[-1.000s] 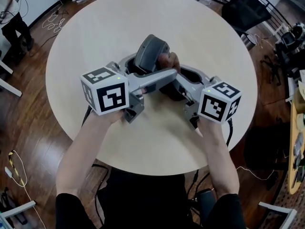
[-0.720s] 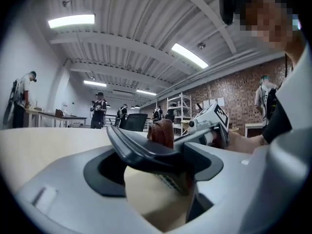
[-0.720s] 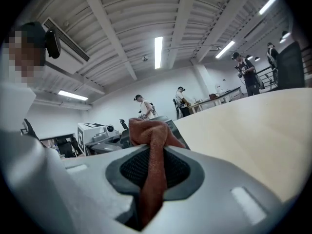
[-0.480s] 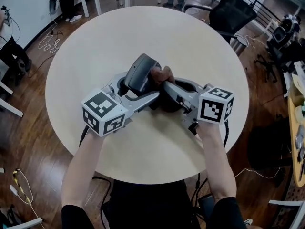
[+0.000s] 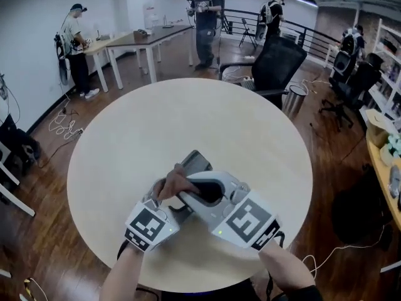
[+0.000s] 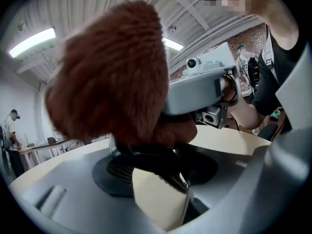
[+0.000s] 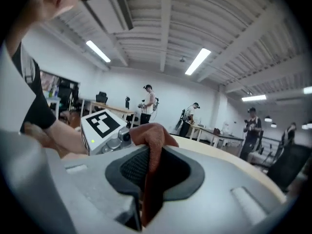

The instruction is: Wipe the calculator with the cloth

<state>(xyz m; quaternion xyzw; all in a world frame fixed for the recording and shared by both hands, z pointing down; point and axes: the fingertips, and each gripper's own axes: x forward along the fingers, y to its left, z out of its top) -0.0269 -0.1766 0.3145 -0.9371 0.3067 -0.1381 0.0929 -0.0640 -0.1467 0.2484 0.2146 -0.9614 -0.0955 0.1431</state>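
Calculator (image 5: 195,163) shows over the near part of the round desk (image 5: 125,137), with the brown cloth (image 5: 172,184) against its near end.

Left gripper view: the left hand-held gripper (image 6: 163,172) has just been closing its jaws, and they now grip the calculator's edge.

Right gripper view: the right hand-held gripper (image 7: 151,172) pinches the cloth.

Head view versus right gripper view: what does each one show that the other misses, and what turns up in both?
Only the head view: the dark calculator, the whole round table, the wood floor and a black chair. Only the right gripper view: the right gripper shut on the cloth, its fingers pinching it, plus ceiling lights. Both: the brown cloth, the tabletop, and people standing at desks behind.
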